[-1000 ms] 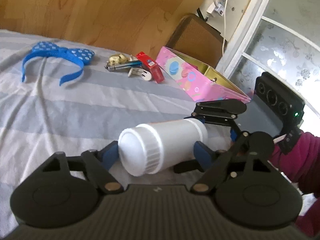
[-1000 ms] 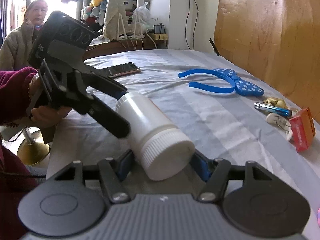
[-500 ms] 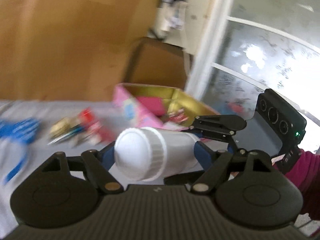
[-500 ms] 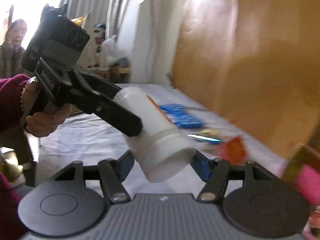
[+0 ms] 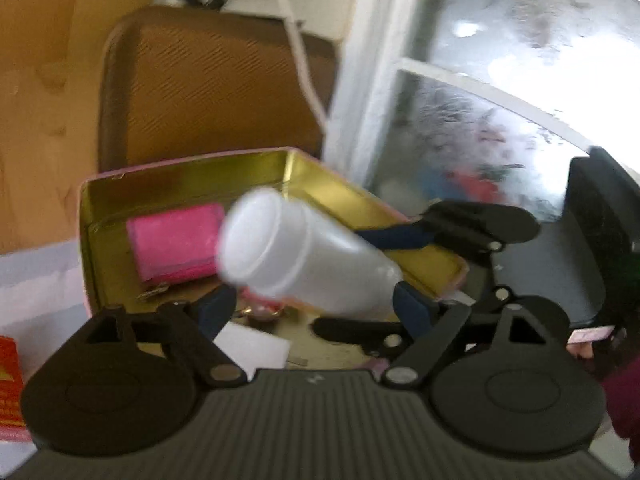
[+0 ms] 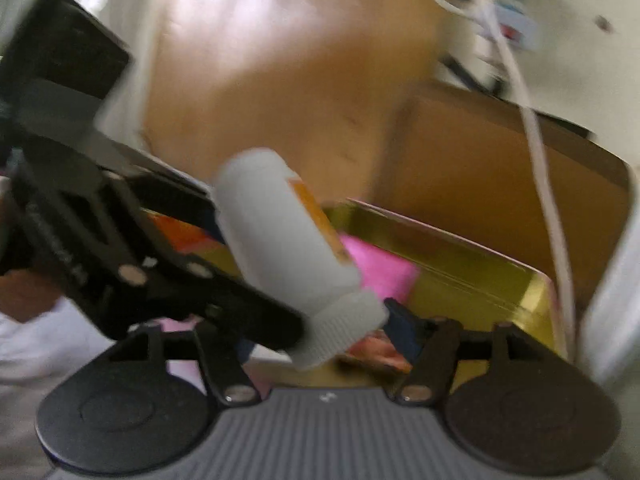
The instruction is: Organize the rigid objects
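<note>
A white plastic bottle (image 5: 304, 256) with a ribbed cap hangs tilted over the open pink tin with a gold inside (image 5: 180, 176). Both grippers clamp it, one at each end. In the left wrist view my left gripper (image 5: 316, 308) holds the bottle's base end, and the right gripper's fingers (image 5: 472, 224) sit on the far end. In the right wrist view the bottle (image 6: 284, 248) shows an orange label, and my right gripper (image 6: 324, 332) is shut on its cap end. The tin (image 6: 472, 264) lies just beyond. Both views are blurred.
Inside the tin lie a pink pouch (image 5: 176, 240), a white card (image 5: 256, 348) and small trinkets. A red box (image 5: 8, 384) lies on the bedspread at the left. A brown case (image 5: 208, 80) and a wooden headboard stand behind the tin; a frosted window (image 5: 500, 100) is right.
Both grippers have carried the bottle up off the bedspread and across to above the open tin. The bottle now tilts, with its base end raised.
</note>
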